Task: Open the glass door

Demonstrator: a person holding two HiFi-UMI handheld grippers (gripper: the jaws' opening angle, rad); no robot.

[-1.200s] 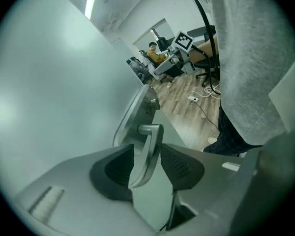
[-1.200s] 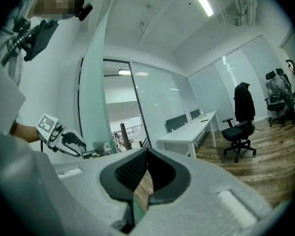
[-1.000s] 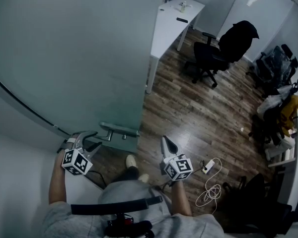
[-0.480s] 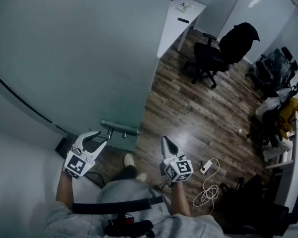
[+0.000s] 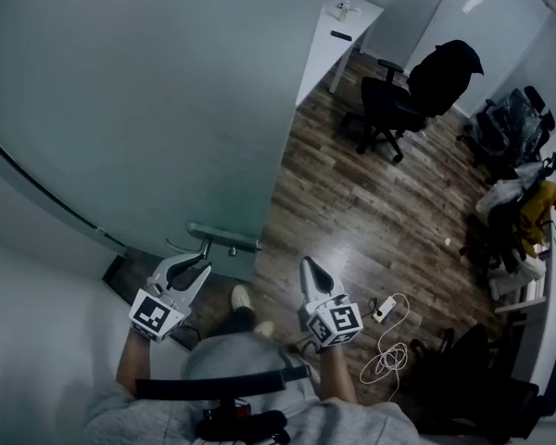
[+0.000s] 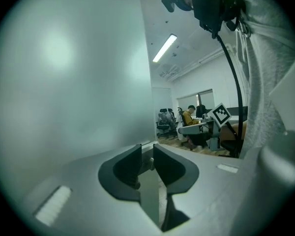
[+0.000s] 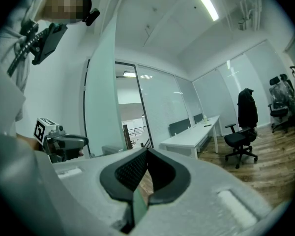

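OFFICE DOORWAY – The frosted glass door fills the left and top of my head view. Its free edge runs down the centre of frame, w/ dark wood-plank floor showing to its right. On the right gripper view the same pane stands nearly edge-on, w/ glass partitions behind it.

Beyond the door a long white desk sits at the top of frame. A black office chair w/ a dark jacket draped on its back is just right of the desk. More chairs and a seated person in yellow crowd the far right edge.

Lower frame: I'm working both grippers from in front of the operator's grey-clad torso.

The left gripper points up toward the door, tips just below the handle but apart from it. Its jaws have just been closing; the left gripper view shows them drawn in to a narrow slit, pads not meeting, nothing caught between them.

The right gripper hangs over the floor well right of the door edge. Its jaws are pinched tip to tip and it carries nothing.

The door handle, a short horizontal metal bar on posts, sits low on the pane near the free edge, ungripped. A light shoe shows between the two grippers. To the right a power strip lies on the planks w/ its white cable looped beside it.
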